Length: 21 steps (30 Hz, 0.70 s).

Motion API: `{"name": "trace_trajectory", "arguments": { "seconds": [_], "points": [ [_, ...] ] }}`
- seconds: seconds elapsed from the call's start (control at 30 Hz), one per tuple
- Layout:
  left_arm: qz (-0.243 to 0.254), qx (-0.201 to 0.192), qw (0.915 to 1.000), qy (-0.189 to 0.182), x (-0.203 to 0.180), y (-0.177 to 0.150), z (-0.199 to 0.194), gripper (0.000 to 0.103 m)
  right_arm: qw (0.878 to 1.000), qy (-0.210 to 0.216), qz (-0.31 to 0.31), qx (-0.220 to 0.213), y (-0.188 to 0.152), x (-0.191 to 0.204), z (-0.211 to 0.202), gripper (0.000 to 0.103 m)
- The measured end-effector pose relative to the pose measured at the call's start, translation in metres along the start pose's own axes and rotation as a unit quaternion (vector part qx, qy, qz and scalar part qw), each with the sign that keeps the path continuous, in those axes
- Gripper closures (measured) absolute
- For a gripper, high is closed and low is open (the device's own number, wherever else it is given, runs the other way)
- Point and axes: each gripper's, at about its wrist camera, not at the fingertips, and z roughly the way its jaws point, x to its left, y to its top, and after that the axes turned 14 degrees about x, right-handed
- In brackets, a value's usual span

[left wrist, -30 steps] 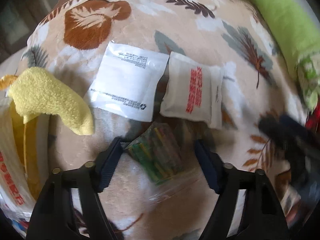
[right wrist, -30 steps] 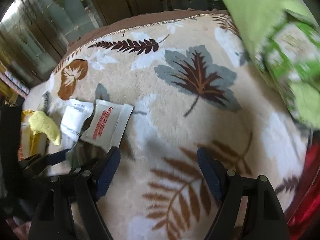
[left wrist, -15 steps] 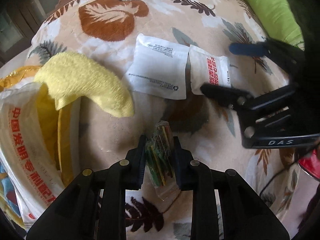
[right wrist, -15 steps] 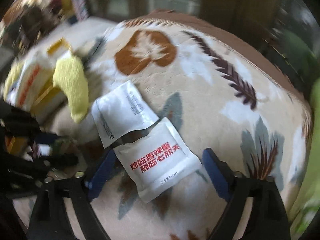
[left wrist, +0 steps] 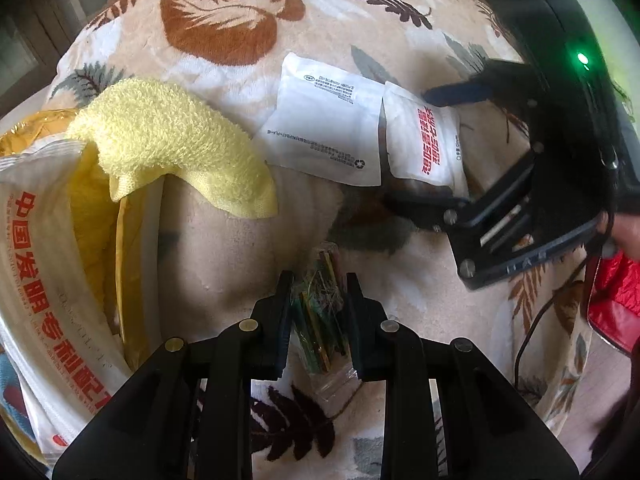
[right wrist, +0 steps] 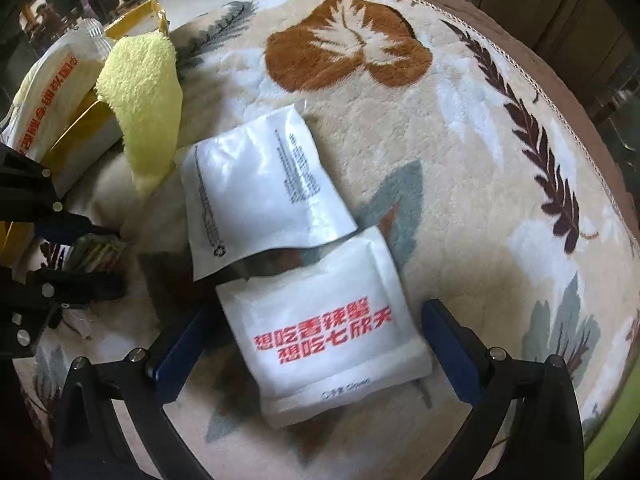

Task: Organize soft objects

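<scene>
My left gripper (left wrist: 318, 292) is shut on a small clear bag of green and yellow sticks (left wrist: 320, 312), just above the leaf-patterned blanket (left wrist: 224, 8). My right gripper (right wrist: 320, 328) is open, its fingers on either side of a white packet with red characters (right wrist: 328, 332), which also shows in the left wrist view (left wrist: 426, 140). A second white packet with grey print (right wrist: 256, 196) lies beside it, overlapping its edge. A yellow towel (left wrist: 172, 140) hangs out of a white and yellow bag (left wrist: 48, 280) at the left.
The blanket (right wrist: 460, 128) covers a rounded surface with a brown border at the far edge. A red object (left wrist: 616, 304) lies at the right edge of the left wrist view. A black cable (left wrist: 532, 332) trails from the right gripper.
My left gripper closed on the bag of sticks and lifted it slightly. My right gripper swung left from the blanket's middle and came down around the red-lettered packet.
</scene>
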Motion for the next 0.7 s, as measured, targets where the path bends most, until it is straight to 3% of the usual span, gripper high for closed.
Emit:
{"name": "trace_trajectory", "arguments": {
  "seconds": [0.07,0.17,0.27,0.37,0.53,0.63,0.7],
  "points": [
    [-0.003,-0.001,1.0,0.0,-0.003,0.006,0.001,0.08,1.0,-0.002,0.013,0.004,-0.005,0.005,-0.001,0.007],
    [-0.006,-0.004,1.0,-0.004,-0.004,0.007,0.002,0.08,1.0,-0.013,0.022,0.006,-0.015,0.017,-0.007,0.028],
    [-0.017,-0.006,0.9997,-0.013,-0.001,0.006,0.001,0.08,0.999,-0.042,0.032,0.005,-0.015,0.031,-0.008,0.025],
    [-0.017,-0.008,0.9998,-0.012,-0.004,0.001,0.001,0.08,0.996,-0.03,0.085,0.002,-0.015,0.029,-0.003,0.016],
    [-0.02,-0.002,0.9994,-0.028,0.003,0.0,0.0,0.08,0.993,-0.019,0.113,0.003,-0.014,0.032,-0.002,0.016],
    [-0.021,0.0,0.9992,-0.035,0.005,-0.002,0.0,0.08,0.993,-0.021,0.11,0.039,-0.006,0.031,-0.002,0.018],
    [-0.019,-0.002,0.9992,-0.035,0.005,-0.003,-0.001,0.08,0.994,-0.025,0.094,0.049,-0.001,0.037,-0.003,0.029]
  ]
}}
